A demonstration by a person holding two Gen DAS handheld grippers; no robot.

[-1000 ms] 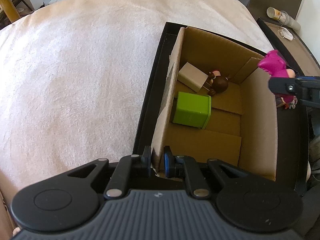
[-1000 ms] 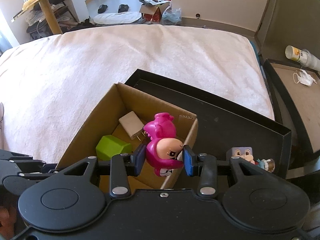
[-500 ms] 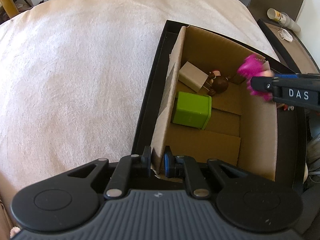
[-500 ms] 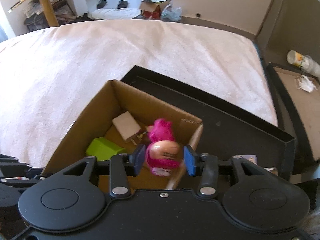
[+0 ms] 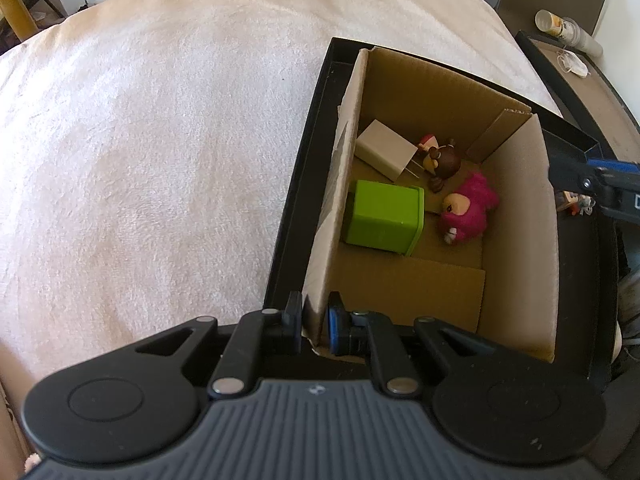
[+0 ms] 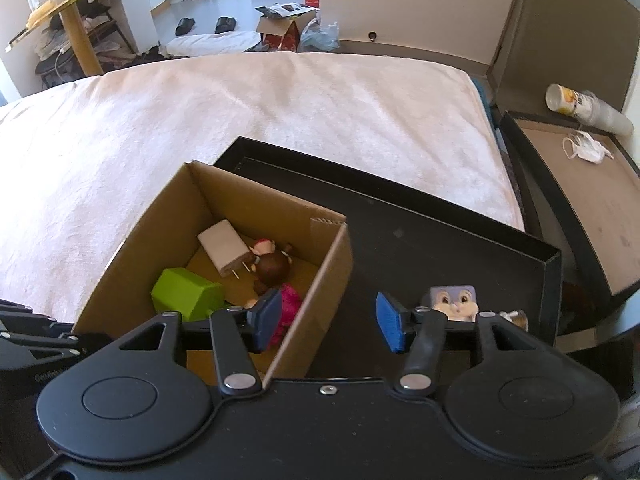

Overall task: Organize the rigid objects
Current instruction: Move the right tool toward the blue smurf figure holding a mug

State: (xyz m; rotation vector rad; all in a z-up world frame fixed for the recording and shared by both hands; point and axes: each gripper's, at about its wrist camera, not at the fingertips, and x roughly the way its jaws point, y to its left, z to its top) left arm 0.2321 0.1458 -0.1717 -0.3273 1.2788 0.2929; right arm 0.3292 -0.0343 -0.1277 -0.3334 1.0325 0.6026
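Jaws apart on right gripper (image 6: pixel 328 322), empty above brown cardboard box (image 5: pixel 516 216); left gripper (image 5: pixel 315 326) pinching box's wall, pink plush-like toy figure (image 5: pixel 466 210) lying inside.

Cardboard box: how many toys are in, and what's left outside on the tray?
Four things lie in the cardboard box: the pink toy, green cube, white charger and brown figure. The left gripper pinches the box wall; the right gripper is open and empty. Left on the black tray: the rabbit block and a small piece beside it.
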